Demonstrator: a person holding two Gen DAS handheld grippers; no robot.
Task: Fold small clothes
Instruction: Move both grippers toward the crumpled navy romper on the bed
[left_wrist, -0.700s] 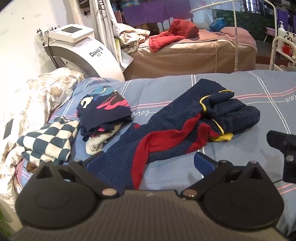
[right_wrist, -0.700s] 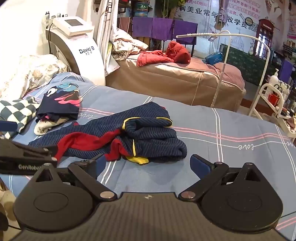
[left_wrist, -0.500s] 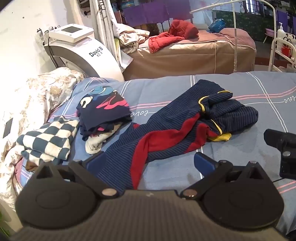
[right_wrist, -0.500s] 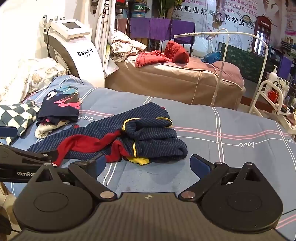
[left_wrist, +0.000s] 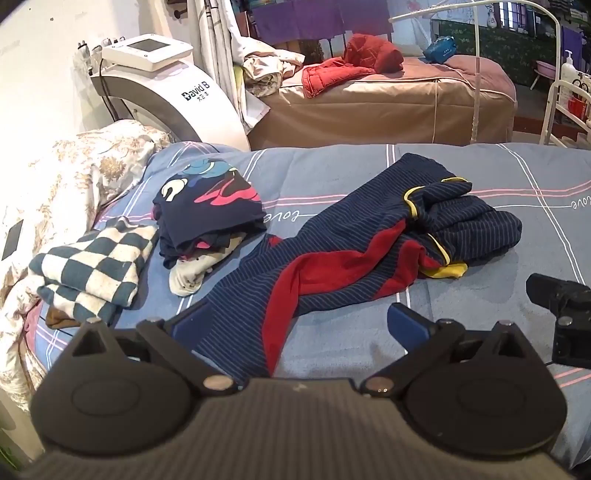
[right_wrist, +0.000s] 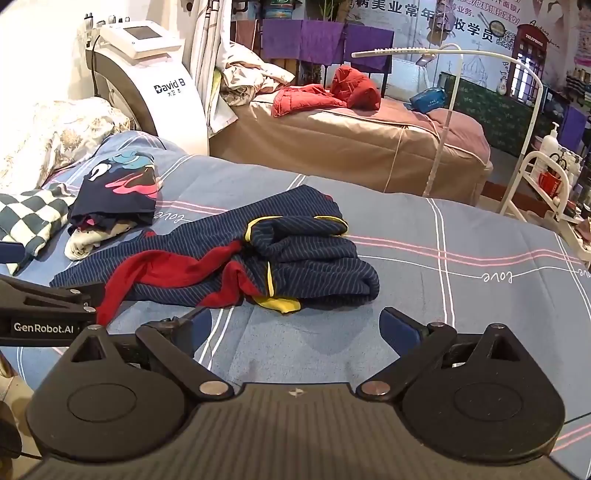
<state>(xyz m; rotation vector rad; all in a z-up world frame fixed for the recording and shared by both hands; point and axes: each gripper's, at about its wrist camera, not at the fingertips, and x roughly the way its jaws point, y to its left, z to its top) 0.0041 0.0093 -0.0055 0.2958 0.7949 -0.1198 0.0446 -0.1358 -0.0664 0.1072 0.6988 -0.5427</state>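
Note:
A crumpled navy striped garment with red and yellow panels (left_wrist: 354, 240) lies across the grey-blue bed sheet (left_wrist: 480, 170); it also shows in the right wrist view (right_wrist: 258, 258). My left gripper (left_wrist: 299, 325) is open and empty, its fingers over the garment's near end. My right gripper (right_wrist: 295, 328) is open and empty, just short of the garment's bunched end. The left gripper's side shows at the left in the right wrist view (right_wrist: 48, 306).
A folded navy cartoon-print garment (left_wrist: 207, 199) on a small pile and a folded checkered cloth (left_wrist: 92, 266) lie at the left. A floral quilt (left_wrist: 55, 177) is beyond them. A white machine (left_wrist: 166, 92) and a brown bed (left_wrist: 388, 107) stand behind.
Both grippers have shifted slightly; the views drift a little. The garment lies as before and both grippers stay open.

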